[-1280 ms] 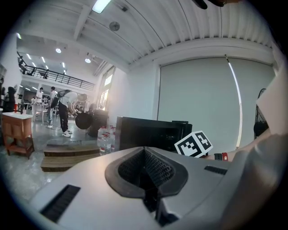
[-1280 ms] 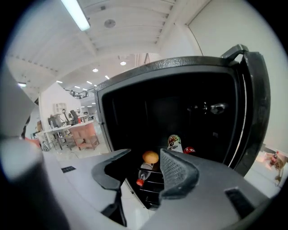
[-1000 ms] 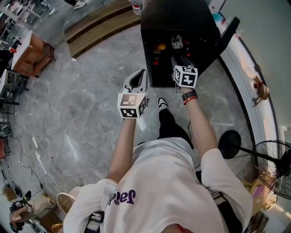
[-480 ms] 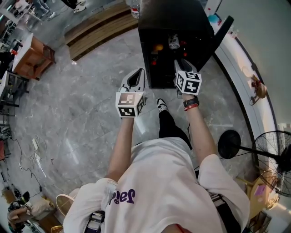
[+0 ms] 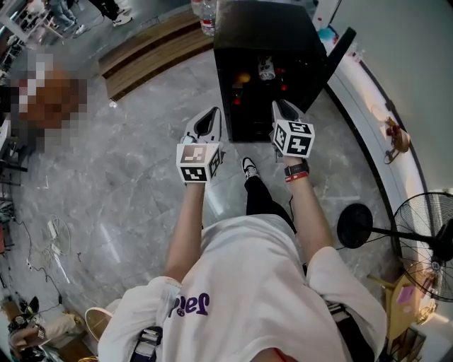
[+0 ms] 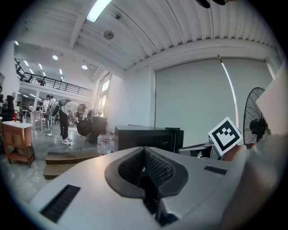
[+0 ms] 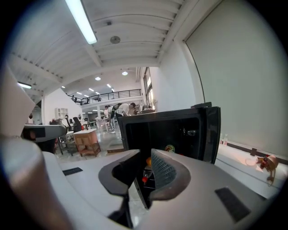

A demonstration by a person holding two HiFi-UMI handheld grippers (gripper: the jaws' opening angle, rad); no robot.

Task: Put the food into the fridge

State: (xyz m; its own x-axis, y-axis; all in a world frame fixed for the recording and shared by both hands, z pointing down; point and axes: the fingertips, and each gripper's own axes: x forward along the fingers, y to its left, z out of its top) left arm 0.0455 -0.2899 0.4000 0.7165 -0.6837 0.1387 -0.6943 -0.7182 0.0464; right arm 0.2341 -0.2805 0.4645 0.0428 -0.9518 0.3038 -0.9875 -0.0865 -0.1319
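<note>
The black fridge [image 5: 272, 35] stands on the floor with its door [image 5: 340, 53] swung open to the right. On its shelves lie an orange fruit [image 5: 243, 77], a jar [image 5: 267, 68] and small red items [image 5: 237, 99]. My right gripper [image 5: 281, 108] hovers just outside the fridge mouth. Its jaws have just been closing and stand a narrow gap apart with nothing between them. In the right gripper view [image 7: 145, 155] the fruit [image 7: 148, 161] shows through that gap. My left gripper [image 5: 211, 117] hangs left of the fridge front, shut and empty [image 6: 144, 155].
A wooden platform [image 5: 152, 42] with water bottles [image 5: 207, 14] lies left of the fridge. A white ledge [image 5: 379, 120] runs along the right wall. A standing fan [image 5: 425, 233] and a round black base [image 5: 356, 225] are at the right. The person's shoe [image 5: 249, 168] is below the fridge.
The right gripper has drawn back out of the fridge mouth toward the person. The left gripper has shifted back slightly with it.
</note>
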